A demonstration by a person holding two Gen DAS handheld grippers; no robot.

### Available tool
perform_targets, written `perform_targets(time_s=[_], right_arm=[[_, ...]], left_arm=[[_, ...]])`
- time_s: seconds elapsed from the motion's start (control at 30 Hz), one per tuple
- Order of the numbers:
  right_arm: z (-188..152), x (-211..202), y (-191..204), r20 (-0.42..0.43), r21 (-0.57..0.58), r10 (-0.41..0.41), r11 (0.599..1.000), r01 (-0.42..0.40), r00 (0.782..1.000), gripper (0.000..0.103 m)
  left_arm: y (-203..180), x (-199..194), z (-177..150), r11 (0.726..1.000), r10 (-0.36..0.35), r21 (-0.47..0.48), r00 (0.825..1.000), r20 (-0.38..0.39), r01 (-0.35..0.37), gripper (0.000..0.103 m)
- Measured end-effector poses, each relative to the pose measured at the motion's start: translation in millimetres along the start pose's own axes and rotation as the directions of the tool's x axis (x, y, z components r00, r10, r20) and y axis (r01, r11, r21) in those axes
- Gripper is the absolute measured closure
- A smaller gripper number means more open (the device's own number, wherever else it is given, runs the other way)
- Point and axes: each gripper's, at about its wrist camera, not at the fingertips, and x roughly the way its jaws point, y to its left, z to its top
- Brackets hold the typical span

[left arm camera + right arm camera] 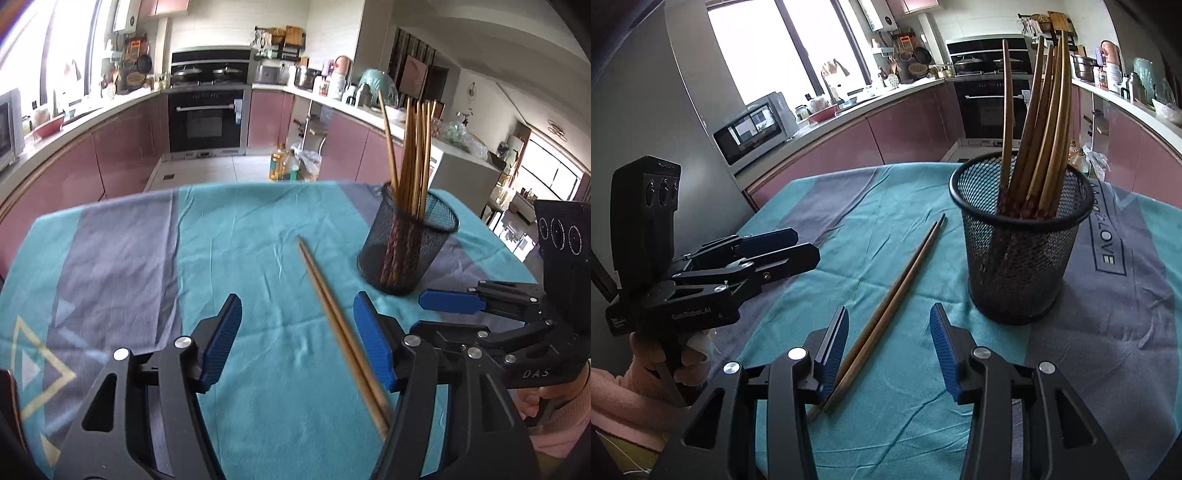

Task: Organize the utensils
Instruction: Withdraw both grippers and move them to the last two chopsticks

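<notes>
- Left gripper [297, 339] had its blue pads apart, nothing pinched between them.
- A pair of loose chopsticks [338, 332] lay flat on the tablecloth [229, 236], running between the left fingers; the thick ends sat near the right-hand pad but looked clear of it, contact not certain because of blur.
- Right gripper [889, 345] was also spread, pads not pressing anything.
- In the right wrist view the same chopsticks [886, 306] lay side by side, touching each other, tips pointing away toward the far table edge, thick ends just beside the left-hand pad [836, 350]; whether they touched it couldn't be told.
- Black mesh cup [1019, 251] stood upright on the cloth, to the right of the loose pair and apart from it.
- Bundle of chopsticks [1043, 122] stood in the cup, thin ends up, leaning and fanned out.
- In the left wrist view the cup [406, 243] sat beyond the right-hand pad, its chopsticks [412, 155] sticking well above the rim.
- Each camera caught the other gripper at the frame edge, low over the table, held by a hand [668, 354] in a pink sleeve [624, 398].
- Cloth was teal with grey stripes, wrinkled.
- Kitchen counters [110, 107] and an oven [207, 118] sat behind the table.
</notes>
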Motion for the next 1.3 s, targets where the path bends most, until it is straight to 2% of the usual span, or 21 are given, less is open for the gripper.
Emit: perform_targets(time_s=[0.3, 0.53, 0.63, 0.87, 1.3], right_arm=[[-13.3, 23.6, 11.0, -0.070, -0.003, -0.010, 1.000, 0.010, 0.997, 0.060], [-19.9, 35.8, 19.6, -0.100, -0.019, -0.051, 0.999, 0.050, 0.994, 0.066], [-22.8, 36.6, 21.6, -0.102, -0.036, -0.077, 0.997, 0.073, 0.992, 0.069], [-24.3, 36.6, 23.5, -0.104, -0.049, -0.103, 0.994, 0.098, 0.989, 0.070], [-20.5, 27.5, 3.7, -0.114, 0.022, -0.087, 0.996, 0.090, 0.990, 0.074]], left_arm=[[6.5, 9.7, -27.3, 1.000, 0.004, -0.028, 0.999, -0.054, -0.006, 0.042], [5.8, 13.6, -33.5, 0.999, -0.006, -0.038, 0.997, -0.071, 0.004, 0.043], [7.1, 14.6, -34.4, 0.999, -0.010, -0.043, 0.997, -0.074, 0.006, 0.043], [5.4, 17.2, -36.0, 0.999, -0.024, -0.042, 0.997, -0.080, 0.021, 0.043], [-7.0, 28.6, -36.7, 0.999, -0.040, -0.010, 0.994, -0.099, 0.039, 0.043]])
